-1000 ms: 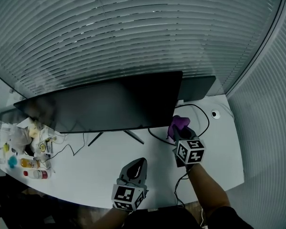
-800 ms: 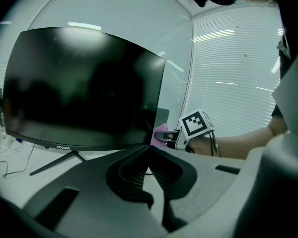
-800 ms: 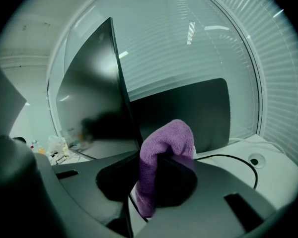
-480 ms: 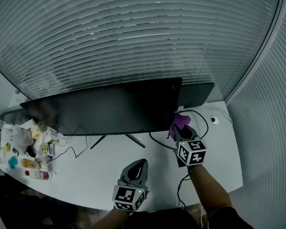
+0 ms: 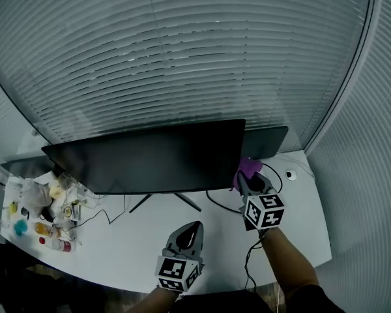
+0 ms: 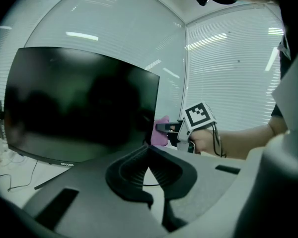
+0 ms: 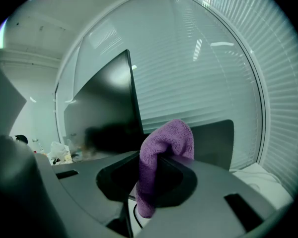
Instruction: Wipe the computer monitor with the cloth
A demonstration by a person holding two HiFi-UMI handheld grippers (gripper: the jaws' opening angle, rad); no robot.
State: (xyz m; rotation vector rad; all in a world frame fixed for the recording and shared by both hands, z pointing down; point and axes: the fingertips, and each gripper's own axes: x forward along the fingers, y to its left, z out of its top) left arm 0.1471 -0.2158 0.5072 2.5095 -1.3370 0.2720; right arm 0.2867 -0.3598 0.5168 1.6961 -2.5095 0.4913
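Right hand-held gripper (image 5: 246, 178) is clamped on the purple cloth (image 5: 249, 167). One fold stands proud of the jaws and a tail hangs below.

The cloth sits at the lower right corner of the monitor (image 5: 156, 155); I can't confirm contact with the screen.

Left hand-held gripper (image 5: 194, 228) is in front of the monitor, low over the worktop (image 5: 117, 246), jaws together with nothing in them.

My reading: the cloth is in place and the wipe has not begun. Next I press the fold onto the glass and sweep left across the monitor, lightly, so the stand doesn't rock.

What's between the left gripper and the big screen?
In the head view, just white desk and stand legs lie between the left gripper and the monitor.
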